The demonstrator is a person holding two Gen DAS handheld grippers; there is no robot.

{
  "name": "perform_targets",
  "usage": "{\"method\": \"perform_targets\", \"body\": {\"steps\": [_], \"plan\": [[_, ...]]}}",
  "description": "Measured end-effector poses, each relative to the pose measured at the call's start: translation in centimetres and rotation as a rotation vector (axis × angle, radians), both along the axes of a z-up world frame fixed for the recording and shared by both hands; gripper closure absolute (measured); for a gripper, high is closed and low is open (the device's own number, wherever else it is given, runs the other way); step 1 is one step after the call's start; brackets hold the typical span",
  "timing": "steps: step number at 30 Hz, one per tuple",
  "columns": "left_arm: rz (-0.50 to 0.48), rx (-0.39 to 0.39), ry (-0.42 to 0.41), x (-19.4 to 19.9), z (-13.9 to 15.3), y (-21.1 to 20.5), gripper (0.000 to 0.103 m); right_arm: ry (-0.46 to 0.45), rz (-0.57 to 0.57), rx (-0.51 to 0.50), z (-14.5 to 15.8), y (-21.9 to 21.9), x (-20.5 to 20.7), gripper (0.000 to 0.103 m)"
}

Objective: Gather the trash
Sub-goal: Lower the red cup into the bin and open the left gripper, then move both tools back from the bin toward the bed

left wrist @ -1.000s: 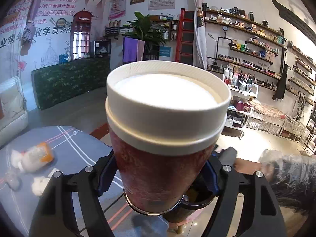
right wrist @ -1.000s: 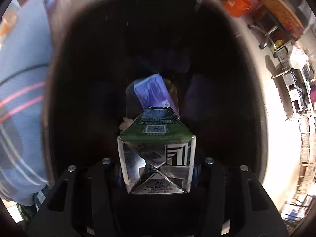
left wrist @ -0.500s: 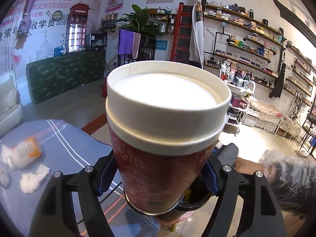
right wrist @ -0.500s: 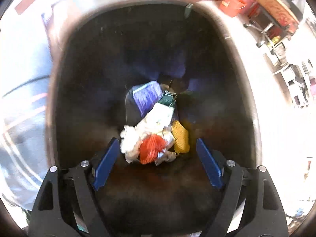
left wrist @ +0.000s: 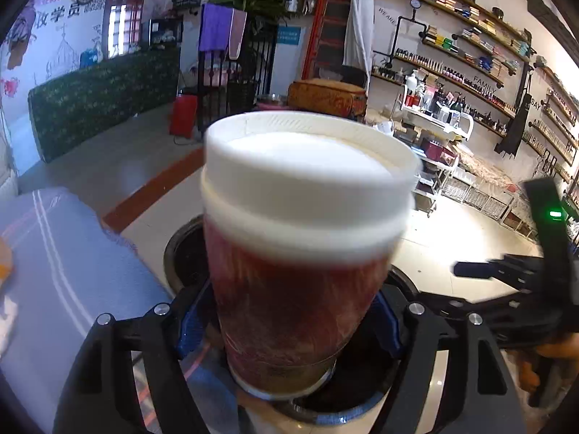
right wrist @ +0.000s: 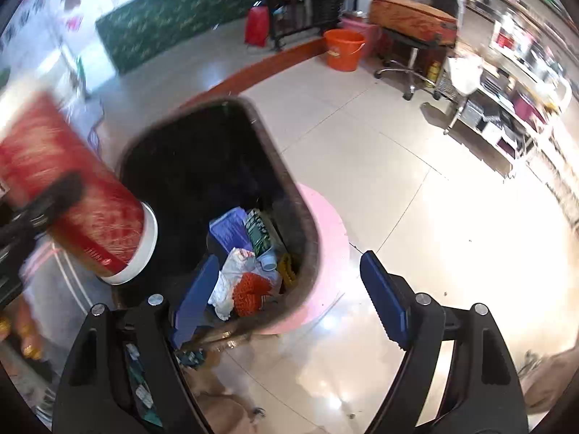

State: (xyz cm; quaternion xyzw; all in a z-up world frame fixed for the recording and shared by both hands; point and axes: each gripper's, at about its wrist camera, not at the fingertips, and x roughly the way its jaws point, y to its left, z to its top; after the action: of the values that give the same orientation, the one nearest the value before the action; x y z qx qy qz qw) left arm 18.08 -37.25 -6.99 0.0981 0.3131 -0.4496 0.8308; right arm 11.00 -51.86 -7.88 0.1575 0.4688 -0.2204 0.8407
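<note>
A red paper cup [left wrist: 296,289] with a white lid stands between the blue pads of my left gripper [left wrist: 289,325], which is shut on it. The cup hangs over the near rim of a dark trash bin [left wrist: 177,253]. In the right wrist view the same cup [right wrist: 83,195] shows at the left, beside the bin [right wrist: 289,195]. My right gripper [right wrist: 289,300] is open and empty above the bin's right edge. Down in the bin lie a green carton [right wrist: 258,233], a purple packet [right wrist: 228,229], white paper and an orange net [right wrist: 249,291].
A table with a grey striped cloth [left wrist: 54,253] stands left of the bin. A round pink base [right wrist: 325,238] shows under the bin. An orange bucket [right wrist: 342,49], a stool [right wrist: 412,21] and a shelf trolley [right wrist: 506,115] stand further off on the tiled floor.
My right gripper opened and let the green carton fall into the bin, then rose and drew back to the right. My left gripper carried the cup from the table side to over the bin.
</note>
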Motion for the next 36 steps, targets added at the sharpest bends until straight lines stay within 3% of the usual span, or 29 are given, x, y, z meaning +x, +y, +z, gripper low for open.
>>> {"method": "perform_targets", "body": {"steps": [3,7,15,27,31,36], "plan": [[-0.009,0.041,-0.036,0.0,-0.4,-1.9,0.030,-0.037,-0.027,-0.024,0.5,0.2,-2.0,0.023],[-0.017,0.018,0.001,0.2,-0.6,-3.2,0.030,-0.056,-0.061,-0.034,-0.2,0.0,-3.1,0.023],[-0.034,0.099,0.038,-0.3,-3.3,-5.3,0.030,-0.078,-0.128,-0.012,-1.0,-1.6,-5.2,0.023],[-0.060,0.357,0.284,1.5,-8.9,-7.4,0.026,-0.092,-0.158,0.020,-1.4,-2.0,-5.8,0.023],[-0.079,0.340,0.255,0.9,-8.0,-6.8,0.010,-0.117,-0.180,0.006,-0.7,-2.2,-6.3,0.023],[-0.096,0.306,0.248,0.2,-6.7,-5.6,0.009,-0.155,-0.221,-0.003,0.2,-2.6,-6.9,0.021]]}}
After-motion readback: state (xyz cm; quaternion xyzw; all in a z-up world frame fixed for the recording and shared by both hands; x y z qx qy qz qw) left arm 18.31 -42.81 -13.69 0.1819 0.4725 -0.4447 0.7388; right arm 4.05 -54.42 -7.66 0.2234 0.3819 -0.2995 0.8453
